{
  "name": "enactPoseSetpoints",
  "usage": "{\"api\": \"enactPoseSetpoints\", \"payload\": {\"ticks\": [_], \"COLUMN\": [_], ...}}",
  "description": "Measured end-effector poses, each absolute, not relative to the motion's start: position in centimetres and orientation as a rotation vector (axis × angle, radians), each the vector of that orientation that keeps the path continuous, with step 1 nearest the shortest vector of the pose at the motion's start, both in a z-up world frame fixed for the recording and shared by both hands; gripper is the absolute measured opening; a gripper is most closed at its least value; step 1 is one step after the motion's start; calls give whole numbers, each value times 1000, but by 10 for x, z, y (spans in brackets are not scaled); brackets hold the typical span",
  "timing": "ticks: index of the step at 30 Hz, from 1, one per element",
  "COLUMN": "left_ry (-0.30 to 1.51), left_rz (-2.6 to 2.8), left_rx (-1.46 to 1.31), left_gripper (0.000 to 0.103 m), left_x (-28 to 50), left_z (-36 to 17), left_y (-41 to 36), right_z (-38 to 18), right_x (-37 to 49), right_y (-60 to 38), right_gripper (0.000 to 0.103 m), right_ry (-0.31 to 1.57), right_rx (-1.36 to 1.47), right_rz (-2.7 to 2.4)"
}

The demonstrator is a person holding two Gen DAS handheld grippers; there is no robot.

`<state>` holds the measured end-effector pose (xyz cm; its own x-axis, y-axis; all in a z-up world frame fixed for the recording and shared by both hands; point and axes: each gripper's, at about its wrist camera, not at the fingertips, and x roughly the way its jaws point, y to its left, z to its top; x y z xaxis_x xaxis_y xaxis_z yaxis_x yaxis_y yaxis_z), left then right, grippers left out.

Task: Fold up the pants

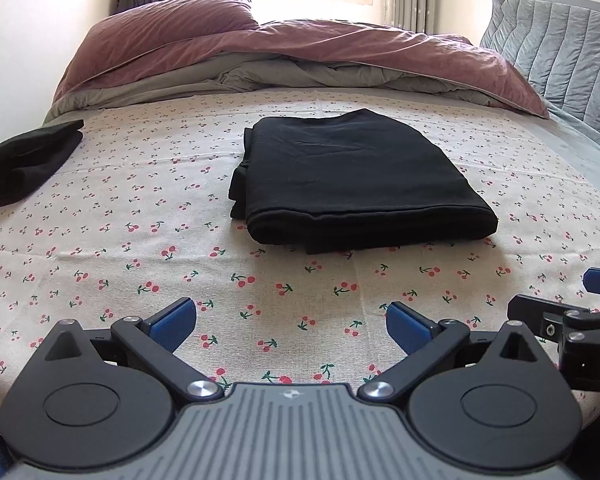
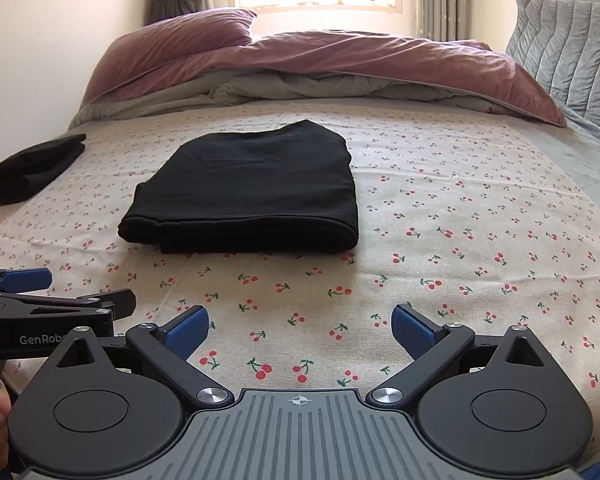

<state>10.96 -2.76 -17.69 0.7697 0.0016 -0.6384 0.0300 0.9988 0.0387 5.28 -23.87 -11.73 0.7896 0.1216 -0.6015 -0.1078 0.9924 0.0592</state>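
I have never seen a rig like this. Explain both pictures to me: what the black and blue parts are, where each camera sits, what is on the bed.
A person holds two tools, each with its own camera looking forward along its fingers. The left hand-held gripper, black with blue pads, fills the bottom of its view; the right hand-held gripper does likewise. Both are open and hold nothing. Each also shows at the edge of the other's picture. On the cherry-print bedsheet lies a neatly folded pair of black pants. Another dark garment lies at the left. A mauve duvet is bunched behind.
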Motion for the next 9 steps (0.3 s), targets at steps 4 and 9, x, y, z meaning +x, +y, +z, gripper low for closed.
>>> {"api": "enactPoseSetpoints", "payload": {"ticks": [4,9], "left_ry": [693,699], "left_rz": [-16,-16], "left_rx": [52,49], "left_gripper": [97,97], "left_x": [109,110], "left_z": [-177,-178], "left_y": [-29,-30], "right_z": [-118,-118], "right_x": [53,53], "right_y": [-238,-238], "right_gripper": [99,99], "right_ry": [651,651], "right_rx": [19,19], "right_rz": [124,124]}}
